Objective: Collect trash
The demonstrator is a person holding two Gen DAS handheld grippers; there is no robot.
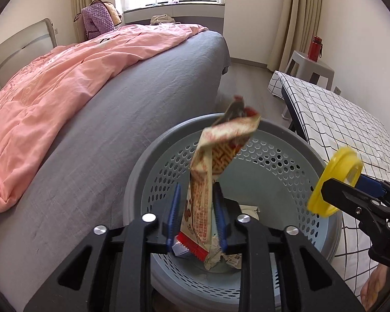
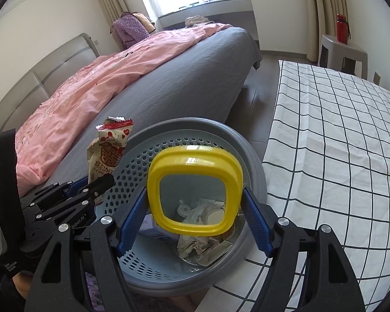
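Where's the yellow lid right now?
The yellow lid sits between the right gripper fingers, over the grey perforated bin, with the snack wrapper to its left.

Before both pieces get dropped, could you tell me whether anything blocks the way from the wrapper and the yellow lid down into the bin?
Nothing visible: the wrapper and yellow lid hang over the open bin.

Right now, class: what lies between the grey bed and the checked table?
The perforated trash basket on the floor, with both grippers' items held above it; the right wrist view shows this best.
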